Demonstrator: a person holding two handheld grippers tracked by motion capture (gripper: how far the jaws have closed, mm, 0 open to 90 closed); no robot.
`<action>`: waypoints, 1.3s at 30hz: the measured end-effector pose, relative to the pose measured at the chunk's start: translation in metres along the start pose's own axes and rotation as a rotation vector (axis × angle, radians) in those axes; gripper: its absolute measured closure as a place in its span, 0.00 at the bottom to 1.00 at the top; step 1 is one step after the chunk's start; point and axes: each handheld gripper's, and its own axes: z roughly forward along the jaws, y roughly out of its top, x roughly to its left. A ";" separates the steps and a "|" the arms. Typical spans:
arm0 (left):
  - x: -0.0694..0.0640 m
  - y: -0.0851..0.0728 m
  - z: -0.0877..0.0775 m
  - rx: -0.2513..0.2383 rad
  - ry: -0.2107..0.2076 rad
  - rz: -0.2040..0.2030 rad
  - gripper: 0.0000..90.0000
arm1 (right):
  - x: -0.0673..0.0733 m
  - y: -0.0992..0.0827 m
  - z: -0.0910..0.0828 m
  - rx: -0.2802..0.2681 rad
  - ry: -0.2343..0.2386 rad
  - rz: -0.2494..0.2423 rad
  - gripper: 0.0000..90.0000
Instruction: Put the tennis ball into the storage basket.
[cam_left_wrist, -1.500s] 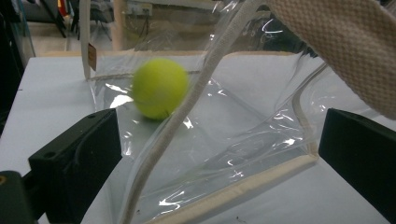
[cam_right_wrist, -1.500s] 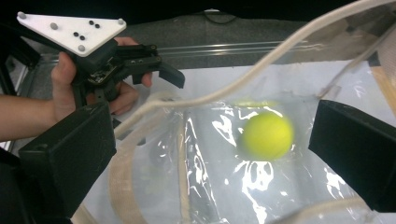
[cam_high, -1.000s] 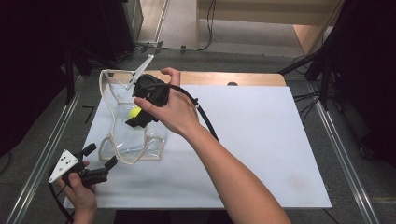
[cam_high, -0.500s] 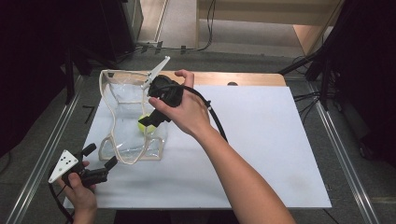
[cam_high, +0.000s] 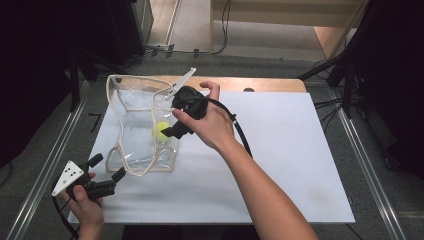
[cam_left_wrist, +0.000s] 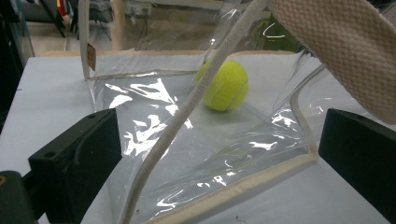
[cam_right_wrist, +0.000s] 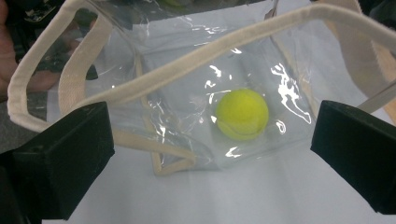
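Note:
A clear plastic tote bag with beige trim stands open on the white sheet at the left. A yellow tennis ball lies inside it, near its right wall. My right gripper hovers by the bag's right rim, open, with its jaws wide on either side of the ball and apart from it. My left gripper sits low at the front left, open, pointing at the bag's near corner. In the left gripper view the ball rests behind a beige handle strap that hangs between the jaws untouched.
The white sheet covers the table, with much bare room to the right. A wooden table edge runs along the back. Metal rails flank both sides. A black cable trails from the right gripper over the wrist.
My right hand has moved right and a little nearer, from over the bag's mouth to its right rim. The ball came along under the gripper and has settled inside the bag. The left gripper stayed put.

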 end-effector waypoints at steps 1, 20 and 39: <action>0.000 0.000 0.000 0.001 0.001 0.000 0.00 | 0.000 -0.002 0.000 -0.002 0.006 0.005 0.00; 0.000 0.000 0.000 0.000 -0.003 0.002 0.00 | -0.007 -0.061 0.010 -0.041 -0.007 0.098 0.00; 0.000 0.000 0.000 0.002 -0.002 0.003 0.00 | -0.010 -0.132 -0.004 -0.119 -0.053 0.216 0.00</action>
